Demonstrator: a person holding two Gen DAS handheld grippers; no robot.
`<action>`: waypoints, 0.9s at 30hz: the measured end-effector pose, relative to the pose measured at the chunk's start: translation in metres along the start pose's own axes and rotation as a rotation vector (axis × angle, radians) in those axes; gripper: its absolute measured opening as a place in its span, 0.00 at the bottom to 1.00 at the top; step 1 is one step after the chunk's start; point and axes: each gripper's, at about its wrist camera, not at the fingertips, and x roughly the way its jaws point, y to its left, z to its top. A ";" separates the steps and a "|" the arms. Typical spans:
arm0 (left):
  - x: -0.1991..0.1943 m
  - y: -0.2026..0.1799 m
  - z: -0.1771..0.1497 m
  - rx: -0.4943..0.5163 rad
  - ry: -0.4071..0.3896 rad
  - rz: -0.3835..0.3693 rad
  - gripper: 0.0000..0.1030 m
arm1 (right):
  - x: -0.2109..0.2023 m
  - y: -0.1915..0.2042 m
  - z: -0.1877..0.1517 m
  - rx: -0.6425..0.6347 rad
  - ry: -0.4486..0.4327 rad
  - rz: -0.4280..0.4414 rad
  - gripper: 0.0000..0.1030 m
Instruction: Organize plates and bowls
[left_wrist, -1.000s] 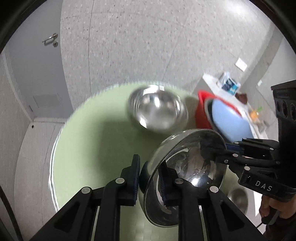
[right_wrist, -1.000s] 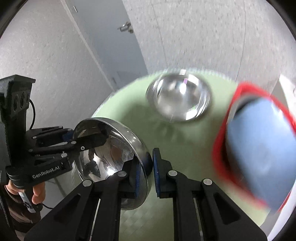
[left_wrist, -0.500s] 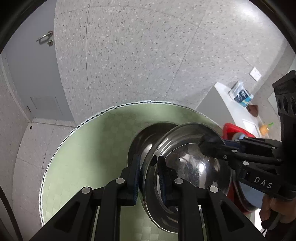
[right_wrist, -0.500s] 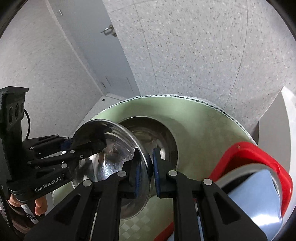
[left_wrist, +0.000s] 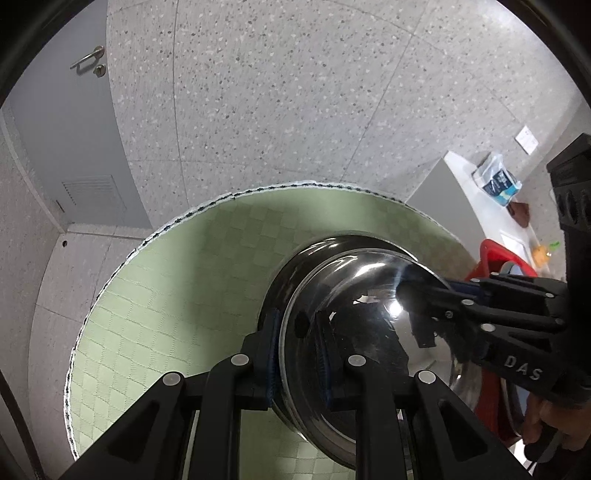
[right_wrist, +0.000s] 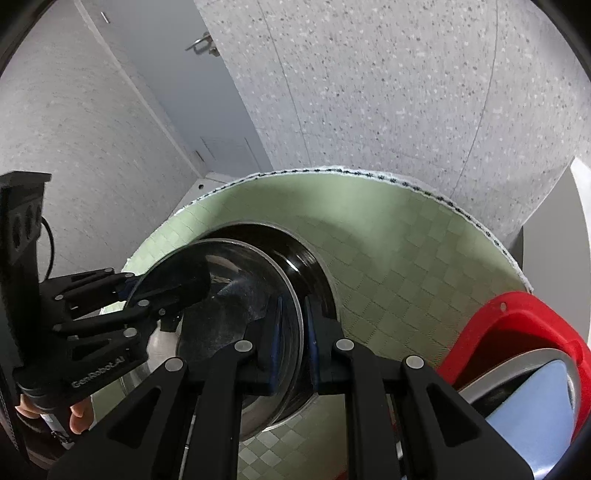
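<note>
A shiny steel bowl (left_wrist: 369, 288) (right_wrist: 229, 295) hangs tilted between both grippers. My left gripper (left_wrist: 297, 350) is shut on its left rim, one pad inside and one outside. On the opposite rim my right gripper (right_wrist: 293, 328) is shut. Each gripper also shows in the other's view: the right gripper (left_wrist: 424, 295) and the left gripper (right_wrist: 147, 291). The held bowl sits partly inside a second steel bowl (left_wrist: 295, 258) (right_wrist: 310, 258), which rests on the round green checked table (left_wrist: 184, 277) (right_wrist: 406, 240). Whether the two bowls touch I cannot tell.
A red basin (right_wrist: 517, 325) (left_wrist: 491, 251) holding a blue plate (right_wrist: 535, 406) stands at the table's right edge. Beyond it is a white counter (left_wrist: 461, 173) with a bag (left_wrist: 498, 181). Speckled floor and a grey door (left_wrist: 74, 129) lie past the table. A person's hand (right_wrist: 79, 413) grips the left handle.
Both grippers carried the steel bowl across the table and down over the second steel bowl, so it now sits partly inside it. The red basin has slid to the right edge of view.
</note>
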 end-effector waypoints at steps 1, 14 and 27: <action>0.000 0.000 -0.002 0.002 -0.002 0.007 0.17 | 0.001 0.000 0.000 0.003 0.000 -0.003 0.13; -0.011 -0.016 -0.018 0.017 -0.012 0.011 0.43 | -0.004 0.005 -0.003 0.008 -0.012 -0.021 0.35; -0.113 -0.022 -0.071 -0.012 -0.215 0.051 0.88 | -0.100 0.034 -0.037 0.028 -0.218 -0.059 0.61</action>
